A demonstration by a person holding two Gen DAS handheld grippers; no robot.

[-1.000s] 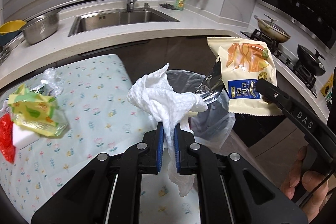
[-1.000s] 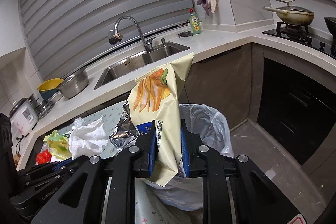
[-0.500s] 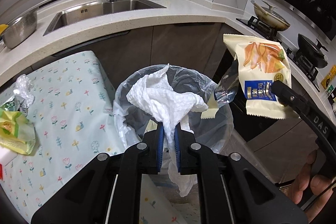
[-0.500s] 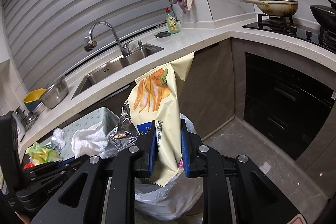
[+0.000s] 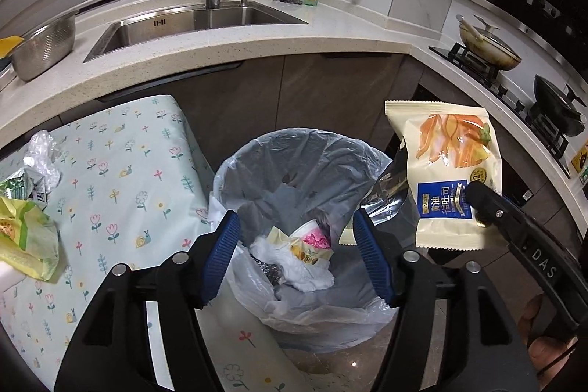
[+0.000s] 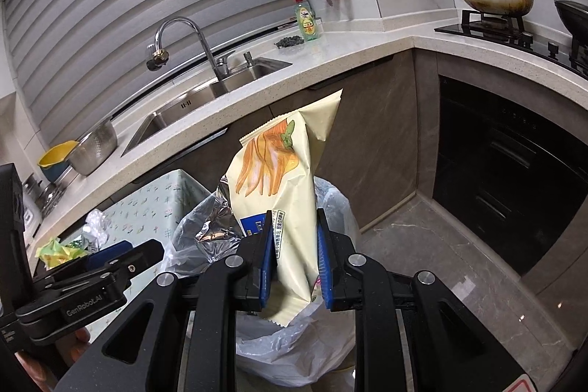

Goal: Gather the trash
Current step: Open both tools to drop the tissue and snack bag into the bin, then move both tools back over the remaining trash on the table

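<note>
The left gripper (image 5: 299,256) hangs over the grey plastic-lined trash bin (image 5: 257,149), and its blue-padded jaws have just been opening; they now stand wide apart with nothing between them. Below the gap, at the bottom of the bin, lies the crumpled white paper towel (image 5: 307,272), touching a small paper cup with pink and yellow print (image 5: 310,241).

The right gripper (image 6: 294,256) is clamped on the lower part of a cream-coloured snack bag printed with orange strips and a blue label (image 6: 283,179). The bag stands upright above the bin's right rim, its torn silver-foil opening (image 6: 211,226) facing the bin.

The bin stands just beside the right edge of the table with the pale floral cloth (image 5: 121,171). At the table's left edge lie a yellow-green wrapper (image 5: 25,241) and a scrunched piece of clear plastic (image 5: 42,153).
</note>
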